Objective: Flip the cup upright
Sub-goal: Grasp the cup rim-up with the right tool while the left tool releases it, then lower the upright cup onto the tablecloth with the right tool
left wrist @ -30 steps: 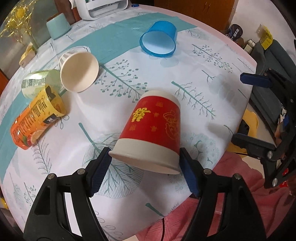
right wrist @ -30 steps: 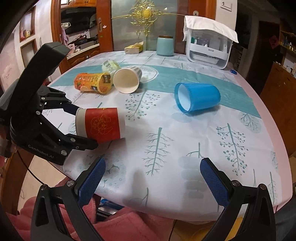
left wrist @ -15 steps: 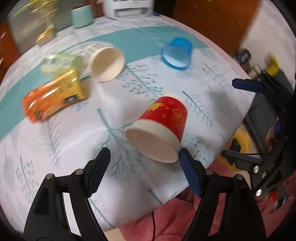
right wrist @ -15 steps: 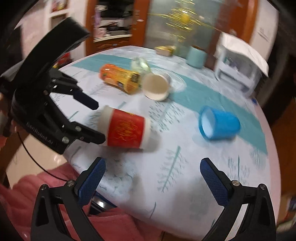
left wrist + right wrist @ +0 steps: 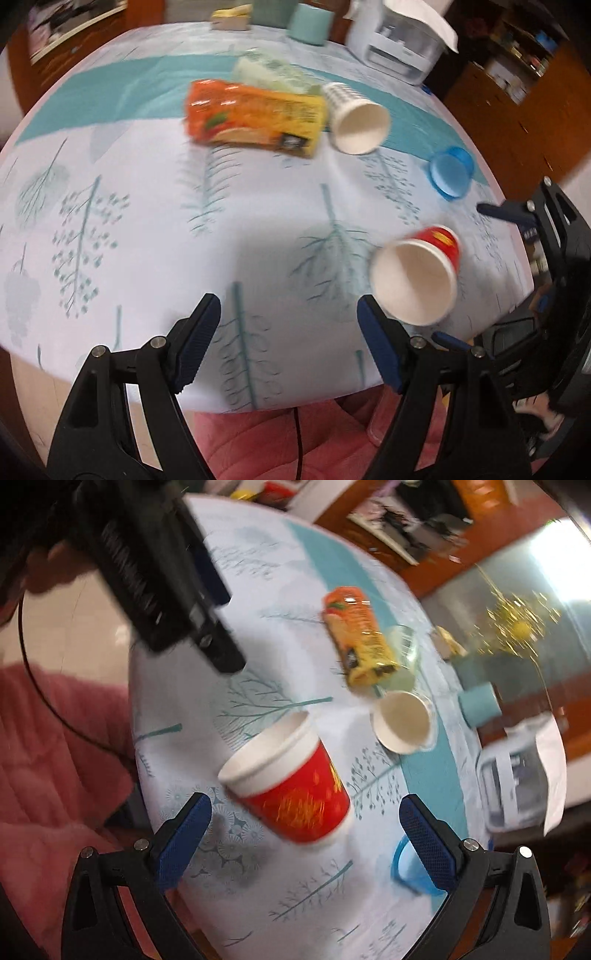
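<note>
A red paper cup with gold print and a white rim lies on its side on the tree-patterned tablecloth. In the right wrist view it sits between and just beyond my right gripper, which is open and empty. In the left wrist view the cup shows its white open mouth, just right of my right fingertip. My left gripper is open and empty over the cloth near the front edge. The right gripper's body shows at the left view's right edge. Both views are blurred.
Lying on their sides: an orange and yellow canister, a white paper cup, a clear cup behind them, a blue cup. A teal jar and a white appliance stand at the back. The table edge is near.
My left gripper has let go of the red cup and swung left and back. My right gripper has rolled and closed in, so the cup now lies between its open fingers.
</note>
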Demonstrator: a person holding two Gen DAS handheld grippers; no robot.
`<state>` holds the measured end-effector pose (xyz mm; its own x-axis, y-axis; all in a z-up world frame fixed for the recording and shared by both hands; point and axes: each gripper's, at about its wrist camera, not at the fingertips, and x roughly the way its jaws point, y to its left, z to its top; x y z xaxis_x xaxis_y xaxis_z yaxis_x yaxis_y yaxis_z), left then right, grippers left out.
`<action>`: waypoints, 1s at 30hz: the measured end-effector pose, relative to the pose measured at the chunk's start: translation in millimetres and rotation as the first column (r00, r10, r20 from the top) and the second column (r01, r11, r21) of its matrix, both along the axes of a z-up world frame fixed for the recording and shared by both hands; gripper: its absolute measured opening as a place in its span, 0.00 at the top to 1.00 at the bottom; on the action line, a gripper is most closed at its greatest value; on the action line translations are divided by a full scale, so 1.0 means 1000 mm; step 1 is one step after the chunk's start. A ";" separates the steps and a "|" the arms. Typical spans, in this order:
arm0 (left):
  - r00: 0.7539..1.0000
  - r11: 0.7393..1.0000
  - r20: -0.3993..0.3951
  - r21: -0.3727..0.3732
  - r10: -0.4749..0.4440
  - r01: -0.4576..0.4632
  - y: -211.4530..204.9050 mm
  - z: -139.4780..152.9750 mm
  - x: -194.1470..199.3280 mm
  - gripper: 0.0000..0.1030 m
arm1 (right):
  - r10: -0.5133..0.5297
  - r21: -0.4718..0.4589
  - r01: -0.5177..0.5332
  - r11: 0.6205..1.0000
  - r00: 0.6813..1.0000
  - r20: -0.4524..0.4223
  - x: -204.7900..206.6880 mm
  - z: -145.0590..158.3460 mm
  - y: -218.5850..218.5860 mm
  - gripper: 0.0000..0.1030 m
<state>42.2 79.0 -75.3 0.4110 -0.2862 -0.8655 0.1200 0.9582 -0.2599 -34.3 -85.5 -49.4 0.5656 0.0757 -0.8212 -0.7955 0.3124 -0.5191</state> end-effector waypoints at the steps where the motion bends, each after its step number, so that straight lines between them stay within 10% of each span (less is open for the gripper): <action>1: 1.000 1.000 -0.005 0.003 0.014 -0.014 0.005 -0.002 -0.001 0.28 | 0.024 -0.026 -0.024 0.999 1.000 -0.006 -0.001 -0.003 0.005 0.00; 19: 0.996 0.997 -0.066 -0.054 0.056 -0.060 0.023 -0.024 0.005 0.28 | 0.062 -0.144 -0.072 0.987 0.996 -0.067 0.018 -0.027 0.030 0.29; 26: 0.996 0.996 -0.051 -0.035 0.076 -0.078 0.019 -0.019 0.006 0.28 | -0.057 0.152 0.060 0.987 0.998 -0.023 0.027 0.013 0.013 0.29; 30: 0.995 0.996 -0.040 -0.018 0.090 -0.091 0.015 -0.015 0.009 0.28 | -0.220 0.466 0.214 0.858 0.975 -0.041 0.038 0.035 -0.014 0.29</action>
<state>51.3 93.5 -90.7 0.4023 -0.2664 -0.8759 0.0223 0.9593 -0.2815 3.3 -99.4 -14.1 0.6226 0.3206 -0.7139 -0.6736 0.6839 -0.2802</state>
